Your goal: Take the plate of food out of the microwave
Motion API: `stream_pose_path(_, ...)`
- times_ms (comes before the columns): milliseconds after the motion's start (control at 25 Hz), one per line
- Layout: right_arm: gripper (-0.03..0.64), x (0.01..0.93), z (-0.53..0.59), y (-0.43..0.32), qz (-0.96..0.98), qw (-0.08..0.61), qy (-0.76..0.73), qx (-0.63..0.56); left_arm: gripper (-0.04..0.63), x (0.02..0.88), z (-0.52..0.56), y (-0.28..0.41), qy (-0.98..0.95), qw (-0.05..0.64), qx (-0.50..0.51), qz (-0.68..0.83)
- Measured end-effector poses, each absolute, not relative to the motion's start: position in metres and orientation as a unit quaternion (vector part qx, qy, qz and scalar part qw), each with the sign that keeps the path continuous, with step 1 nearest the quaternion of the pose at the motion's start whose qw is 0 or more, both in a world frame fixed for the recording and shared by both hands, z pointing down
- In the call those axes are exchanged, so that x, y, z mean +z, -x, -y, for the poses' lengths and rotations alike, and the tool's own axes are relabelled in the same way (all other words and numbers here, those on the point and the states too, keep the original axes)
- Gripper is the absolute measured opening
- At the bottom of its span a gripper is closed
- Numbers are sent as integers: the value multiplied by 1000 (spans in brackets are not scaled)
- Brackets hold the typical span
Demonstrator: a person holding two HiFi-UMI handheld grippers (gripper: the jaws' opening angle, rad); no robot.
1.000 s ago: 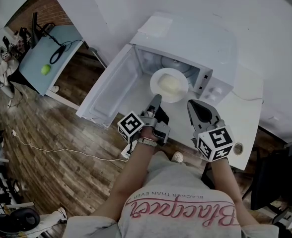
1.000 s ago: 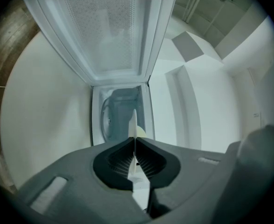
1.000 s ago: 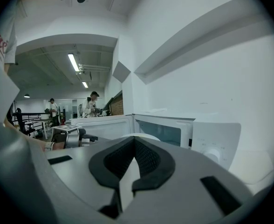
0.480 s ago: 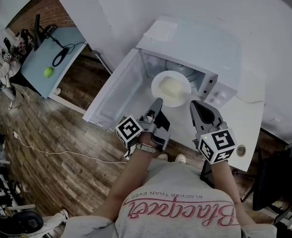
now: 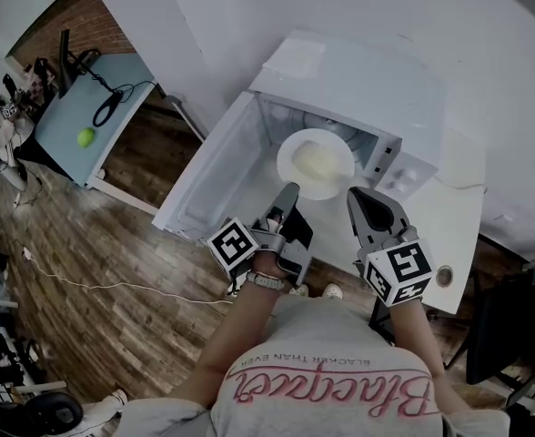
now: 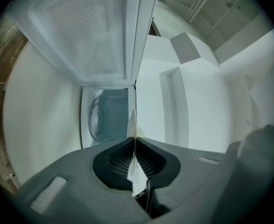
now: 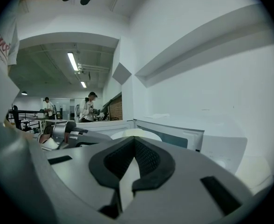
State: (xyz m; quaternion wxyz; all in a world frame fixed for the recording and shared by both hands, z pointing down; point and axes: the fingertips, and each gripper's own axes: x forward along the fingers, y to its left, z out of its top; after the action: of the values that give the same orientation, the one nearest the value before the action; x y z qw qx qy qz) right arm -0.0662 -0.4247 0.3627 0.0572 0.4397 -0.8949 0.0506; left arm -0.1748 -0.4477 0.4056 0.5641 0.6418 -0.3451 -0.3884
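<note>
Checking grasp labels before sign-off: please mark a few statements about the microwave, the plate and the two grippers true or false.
1. The microwave has its door swung open. True.
2. The right gripper grips the plate. False: its jaws are together on nothing, beside the plate.
3. The left gripper is shut on the plate's rim. True.
4. The plate is bare. False: pale food lies on it.
5. A green ball lies on the wooden floor. False: it sits on the blue table at the left.
</note>
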Motion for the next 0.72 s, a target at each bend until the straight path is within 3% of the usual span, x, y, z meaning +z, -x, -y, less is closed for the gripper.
stream_pose_path(720,11,340,420,52,874,52,-482,33,14,360,451,161,-665,546,-406,308)
